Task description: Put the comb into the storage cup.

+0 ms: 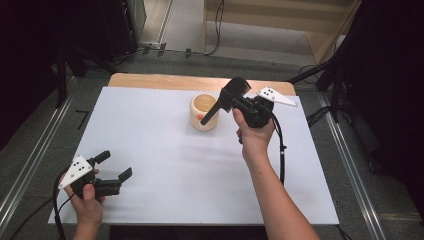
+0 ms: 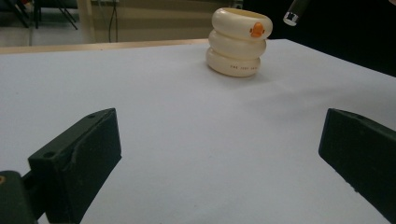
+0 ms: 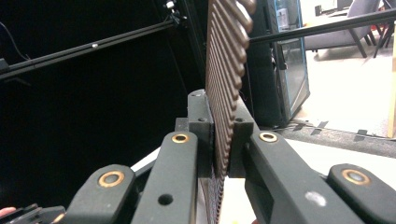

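Now right tool [image 1: 235, 95] clamps dark ribbed comb [image 3: 226, 79] above cream holder [image 1: 204, 114]; left tool [image 1: 114, 166] wide open, empty.

Left hand-held gripper [image 1: 114, 165] rests agape; right hand-held gripper [image 1: 235, 96] is raised, jaws clamped.

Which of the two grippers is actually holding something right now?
The right gripper, raised by the cream cup: its jaws clamp a dark ridged brush. The left gripper sits open near the table's front corner.

Lab recording rig, black curtains [image 1: 395, 100], metal floor rails [image 1: 30, 165]
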{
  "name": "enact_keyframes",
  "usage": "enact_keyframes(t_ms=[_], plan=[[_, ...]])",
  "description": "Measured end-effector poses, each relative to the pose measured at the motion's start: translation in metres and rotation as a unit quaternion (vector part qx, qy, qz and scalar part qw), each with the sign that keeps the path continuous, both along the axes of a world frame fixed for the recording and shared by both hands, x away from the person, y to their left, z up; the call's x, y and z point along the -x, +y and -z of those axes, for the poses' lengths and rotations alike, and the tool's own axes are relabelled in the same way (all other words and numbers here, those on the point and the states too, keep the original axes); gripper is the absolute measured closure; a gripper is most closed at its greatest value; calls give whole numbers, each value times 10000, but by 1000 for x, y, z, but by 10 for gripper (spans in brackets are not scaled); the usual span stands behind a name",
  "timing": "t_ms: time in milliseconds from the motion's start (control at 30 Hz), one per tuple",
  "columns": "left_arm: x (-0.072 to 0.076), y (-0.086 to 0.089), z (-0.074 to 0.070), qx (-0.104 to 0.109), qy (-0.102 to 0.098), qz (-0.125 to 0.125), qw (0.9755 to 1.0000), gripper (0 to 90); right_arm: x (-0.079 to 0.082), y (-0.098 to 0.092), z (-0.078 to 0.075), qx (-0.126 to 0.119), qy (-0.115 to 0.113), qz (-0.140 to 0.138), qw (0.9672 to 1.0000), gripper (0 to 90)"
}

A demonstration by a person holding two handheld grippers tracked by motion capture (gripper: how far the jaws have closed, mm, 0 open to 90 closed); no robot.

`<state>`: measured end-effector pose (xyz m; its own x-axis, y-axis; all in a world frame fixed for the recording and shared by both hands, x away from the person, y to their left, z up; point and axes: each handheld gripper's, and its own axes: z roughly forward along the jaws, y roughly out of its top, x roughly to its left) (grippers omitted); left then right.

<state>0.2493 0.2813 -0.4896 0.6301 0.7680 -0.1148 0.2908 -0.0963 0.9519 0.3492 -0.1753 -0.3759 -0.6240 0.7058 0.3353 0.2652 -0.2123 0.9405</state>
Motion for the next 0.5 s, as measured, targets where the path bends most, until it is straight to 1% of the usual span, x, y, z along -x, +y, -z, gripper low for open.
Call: enact_keyframes(t_ms=[500], plan=[[0,-1,0,-6,-16,19,10000,0,-19,-4,-5,4,11,176,9998,828]])
